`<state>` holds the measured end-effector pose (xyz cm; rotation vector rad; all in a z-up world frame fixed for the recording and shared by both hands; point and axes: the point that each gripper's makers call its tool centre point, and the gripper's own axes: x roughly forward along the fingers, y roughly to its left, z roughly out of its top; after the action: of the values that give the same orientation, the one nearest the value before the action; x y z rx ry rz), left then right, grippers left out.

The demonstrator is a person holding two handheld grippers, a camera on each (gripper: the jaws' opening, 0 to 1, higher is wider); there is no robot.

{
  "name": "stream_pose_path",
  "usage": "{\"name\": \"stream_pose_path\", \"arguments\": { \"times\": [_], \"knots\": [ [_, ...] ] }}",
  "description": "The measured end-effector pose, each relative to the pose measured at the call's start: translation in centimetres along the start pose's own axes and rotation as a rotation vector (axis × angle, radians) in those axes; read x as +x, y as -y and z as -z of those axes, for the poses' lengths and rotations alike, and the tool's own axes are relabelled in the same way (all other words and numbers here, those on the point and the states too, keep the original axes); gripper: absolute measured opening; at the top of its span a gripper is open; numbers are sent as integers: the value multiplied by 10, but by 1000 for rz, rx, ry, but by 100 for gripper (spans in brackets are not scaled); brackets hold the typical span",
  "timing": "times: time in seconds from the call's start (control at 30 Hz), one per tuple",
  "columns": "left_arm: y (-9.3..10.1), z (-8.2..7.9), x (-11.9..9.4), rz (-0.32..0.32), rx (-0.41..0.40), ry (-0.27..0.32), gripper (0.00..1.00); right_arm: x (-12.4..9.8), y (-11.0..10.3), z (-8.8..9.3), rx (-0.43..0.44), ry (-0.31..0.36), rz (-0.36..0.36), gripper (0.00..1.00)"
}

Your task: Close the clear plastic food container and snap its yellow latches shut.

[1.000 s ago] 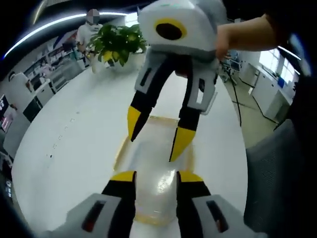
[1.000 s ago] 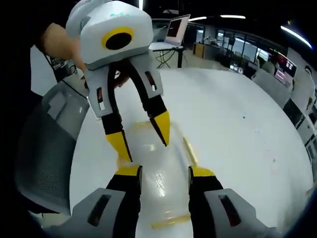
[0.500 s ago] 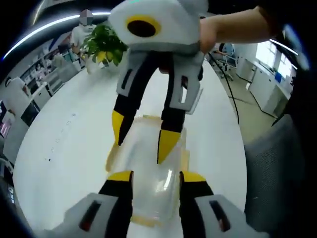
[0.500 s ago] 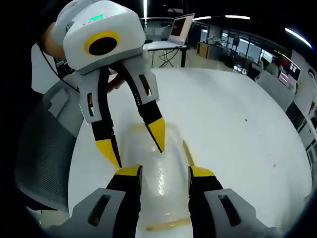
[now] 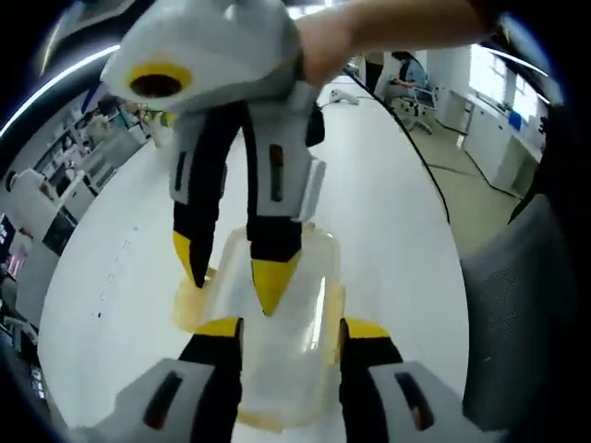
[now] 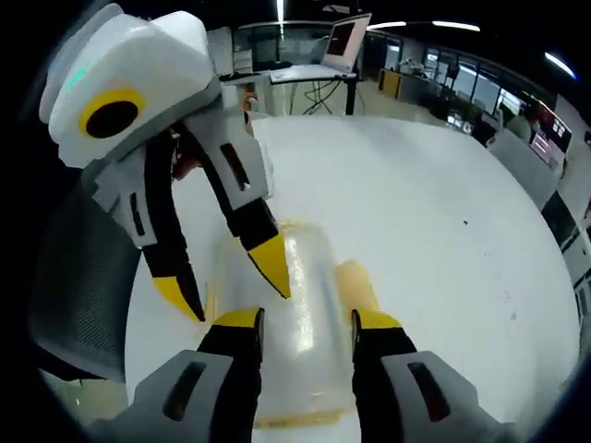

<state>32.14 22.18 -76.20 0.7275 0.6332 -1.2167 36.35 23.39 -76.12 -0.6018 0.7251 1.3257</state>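
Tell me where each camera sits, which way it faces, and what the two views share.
Left gripper view: rides the left gripper, looking down its jaws at the clear container; the right gripper and a hand face it.
Right gripper view: rides the right gripper, looking back at the left gripper.
Shared: container, white table, each other's gripper.

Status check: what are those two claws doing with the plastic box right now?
Both grippers open, left and right, tips over the clear container. Lid down; latches not clearly snapped. Nothing in the way on the table.
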Motion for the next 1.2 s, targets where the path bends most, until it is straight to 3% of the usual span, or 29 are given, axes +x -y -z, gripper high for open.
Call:
{"name": "stream_pose_path", "arguments": {
  "times": [0.37, 0.57, 0.7, 1.03, 1.2],
  "knots": [
    [7, 2, 10, 4, 26, -23, 40, 3, 7, 2, 35, -38, -78, 39],
    [3, 2, 12, -18, 23, -12, 38, 11, 5, 13, 28, -126, -131, 41],
    [4, 2, 13, -28, 37, -2, 38, 13, 5, 9, 29, -128, -164, 42],
    [6, 5, 16, -87, 99, 21, 38, 17, 3, 11, 2, -260, -237, 40],
    [4, 5, 15, -81, 97, 22, 38, 17, 2, 12, -4, -298, -238, 40]
  ]
}}
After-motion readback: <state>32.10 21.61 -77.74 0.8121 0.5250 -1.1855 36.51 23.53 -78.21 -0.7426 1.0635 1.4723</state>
